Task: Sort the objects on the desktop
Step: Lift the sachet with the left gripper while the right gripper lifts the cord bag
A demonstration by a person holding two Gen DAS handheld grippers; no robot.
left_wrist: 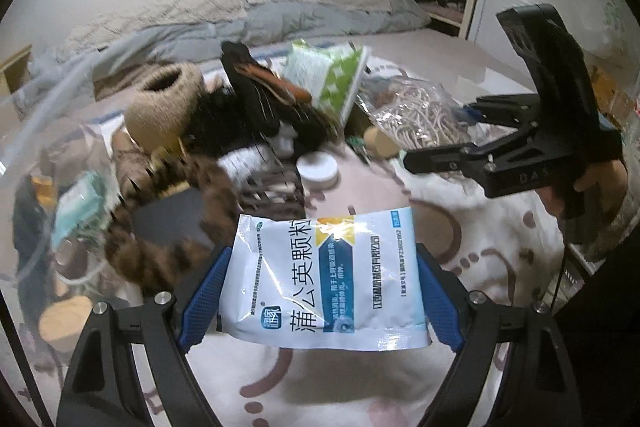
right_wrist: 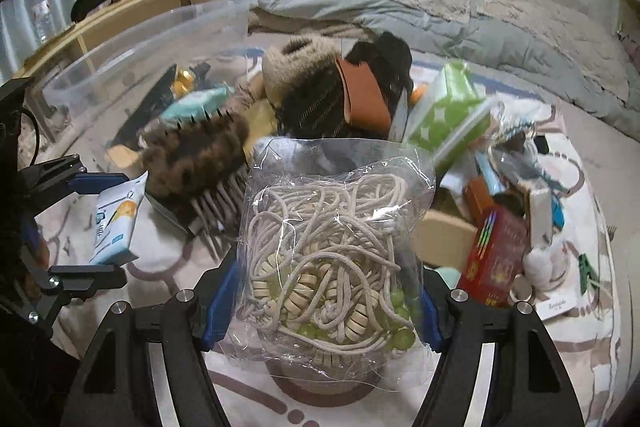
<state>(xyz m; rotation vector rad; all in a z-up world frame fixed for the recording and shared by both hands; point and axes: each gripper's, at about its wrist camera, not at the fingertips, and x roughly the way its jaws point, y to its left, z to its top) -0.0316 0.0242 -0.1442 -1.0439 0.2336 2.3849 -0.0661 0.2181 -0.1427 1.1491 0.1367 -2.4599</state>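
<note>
My left gripper (left_wrist: 320, 291) is shut on a white and blue medicine sachet (left_wrist: 324, 275), held above the patterned bedspread; the sachet also shows in the right wrist view (right_wrist: 114, 223). My right gripper (right_wrist: 324, 291) is shut on a clear bag of cord and beads (right_wrist: 328, 259), held above the bedspread; that bag also shows in the left wrist view (left_wrist: 416, 115), with the right gripper's fingers (left_wrist: 436, 157) below it. A clear plastic bin (right_wrist: 132, 39) stands at the left with a few items inside.
A heap lies ahead: a furry brown hair clip (right_wrist: 196, 155), a tan fuzzy slipper (right_wrist: 296, 63), a green tissue pack (right_wrist: 444, 111), a red box (right_wrist: 496, 259), a white round tin (left_wrist: 318, 169). Pillows and a grey quilt (right_wrist: 500, 39) lie behind.
</note>
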